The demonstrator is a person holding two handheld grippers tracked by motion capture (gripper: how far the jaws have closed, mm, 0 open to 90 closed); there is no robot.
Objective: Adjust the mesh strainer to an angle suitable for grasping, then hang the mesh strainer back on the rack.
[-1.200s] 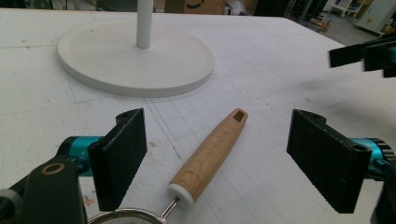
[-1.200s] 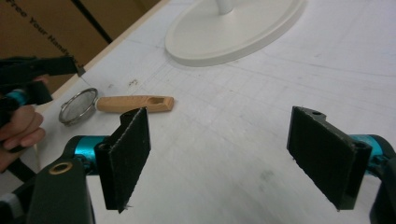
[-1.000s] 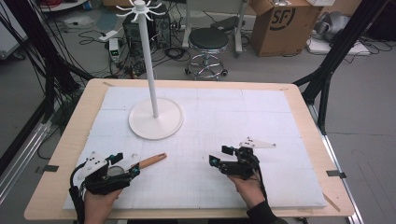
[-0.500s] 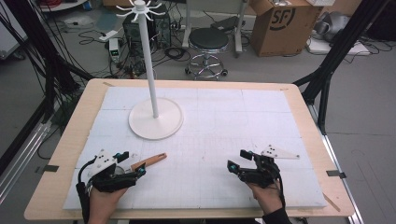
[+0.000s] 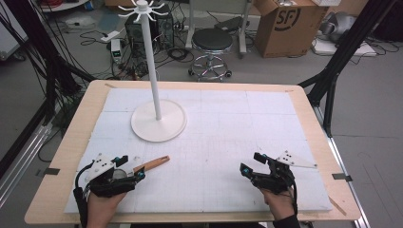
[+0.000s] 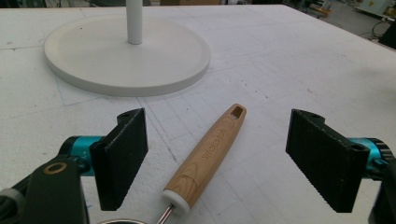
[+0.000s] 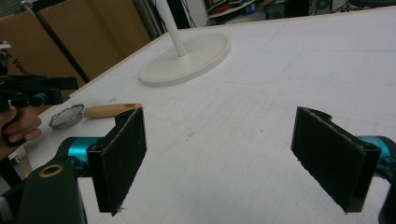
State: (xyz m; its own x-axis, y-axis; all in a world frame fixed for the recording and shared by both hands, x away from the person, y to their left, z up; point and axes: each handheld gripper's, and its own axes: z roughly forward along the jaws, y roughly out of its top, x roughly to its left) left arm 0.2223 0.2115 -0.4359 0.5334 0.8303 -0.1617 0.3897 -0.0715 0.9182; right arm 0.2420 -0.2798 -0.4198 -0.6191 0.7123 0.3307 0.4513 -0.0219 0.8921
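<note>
Two grippers are held low over the near edge of the desk (image 5: 66,156), one in each hand. The left gripper (image 6: 233,158) is seen with its jaws spread wide apart, nothing clamped between them. A small strainer with a wooden handle (image 6: 205,156) lies flat on the white foam mat (image 5: 228,123), and that handle sits in the gap between the open jaws without being touched by either pad. A hanging hole is noted at the handle's far end, which is pointed toward the white stand's round base (image 6: 126,53). Only a sliver of the strainer's metal rim is caught at the bottom of the left gripper view; the mesh bowl (image 7: 66,115) is made out in the right gripper view, just beside the left hand (image 7: 18,128).

In the high view, the handle (image 5: 152,164) is seen jutting out from the left gripper (image 5: 121,173) toward the desk's middle. The right gripper (image 5: 259,168) is held well apart from the strainer, on the near right of the mat, its jaws likewise wide apart and empty. The stand's pole (image 5: 151,66) rises upright from its base (image 5: 158,121) on the far left part of the mat, with hooks (image 5: 140,8) at the top.
</note>
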